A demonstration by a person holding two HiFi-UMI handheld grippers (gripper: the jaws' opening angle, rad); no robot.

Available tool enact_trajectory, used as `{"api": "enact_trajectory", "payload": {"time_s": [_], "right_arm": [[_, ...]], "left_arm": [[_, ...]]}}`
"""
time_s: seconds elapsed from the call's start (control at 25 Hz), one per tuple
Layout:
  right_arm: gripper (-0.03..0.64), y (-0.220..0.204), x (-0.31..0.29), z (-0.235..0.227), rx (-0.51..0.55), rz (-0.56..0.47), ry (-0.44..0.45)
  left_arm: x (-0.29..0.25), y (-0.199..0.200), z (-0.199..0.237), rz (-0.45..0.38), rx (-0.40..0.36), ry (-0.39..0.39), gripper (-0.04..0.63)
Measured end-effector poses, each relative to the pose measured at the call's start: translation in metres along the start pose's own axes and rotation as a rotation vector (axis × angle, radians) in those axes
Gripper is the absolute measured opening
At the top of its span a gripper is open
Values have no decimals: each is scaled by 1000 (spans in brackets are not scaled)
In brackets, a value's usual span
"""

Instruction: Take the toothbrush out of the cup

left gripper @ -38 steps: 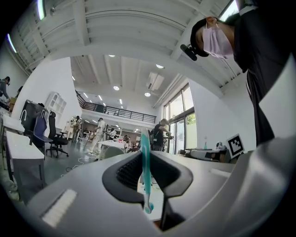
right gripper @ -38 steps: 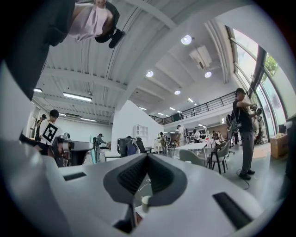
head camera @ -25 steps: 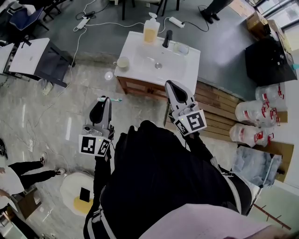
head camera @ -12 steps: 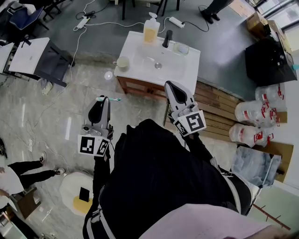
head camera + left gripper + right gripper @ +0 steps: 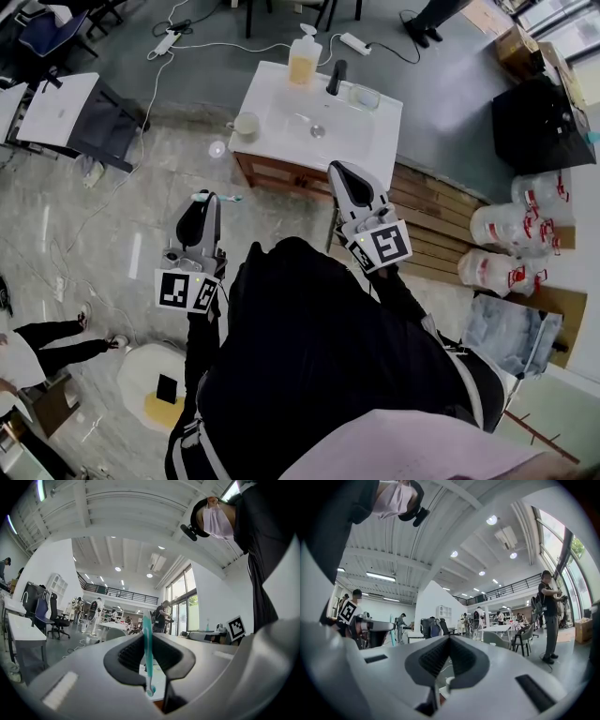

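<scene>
We see the left gripper (image 5: 208, 199) pinching the slim teal plastic toothbrush (image 5: 147, 653) by its handle. The brush lies crosswise, well apart from the small pale round cup (image 5: 247, 125) on the white washstand (image 5: 281, 142). The right gripper (image 5: 449, 641) has its jaws pressed together, holding nothing.

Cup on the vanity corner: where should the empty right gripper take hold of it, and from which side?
Take the cup across its round wall just below the rim, coming level from the vanity's front left corner. It stands upright and alone at that corner, so both jaws should probably fit around it. The right gripper has its jaws together and must open first.
</scene>
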State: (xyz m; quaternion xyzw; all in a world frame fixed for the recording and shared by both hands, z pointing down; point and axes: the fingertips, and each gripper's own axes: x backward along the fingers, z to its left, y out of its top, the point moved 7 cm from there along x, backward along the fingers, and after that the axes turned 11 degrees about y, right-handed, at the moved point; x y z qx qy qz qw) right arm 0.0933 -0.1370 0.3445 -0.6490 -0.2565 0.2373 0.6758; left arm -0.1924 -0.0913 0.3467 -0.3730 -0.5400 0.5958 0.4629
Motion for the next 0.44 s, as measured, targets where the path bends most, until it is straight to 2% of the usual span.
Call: {"api": "enact_trajectory", "payload": {"time_s": [0.44], "right_arm": [[-2, -1, -2, -4, 6, 9, 3]], "left_arm": [[-5, 1, -1, -6, -5, 3, 57]]}}
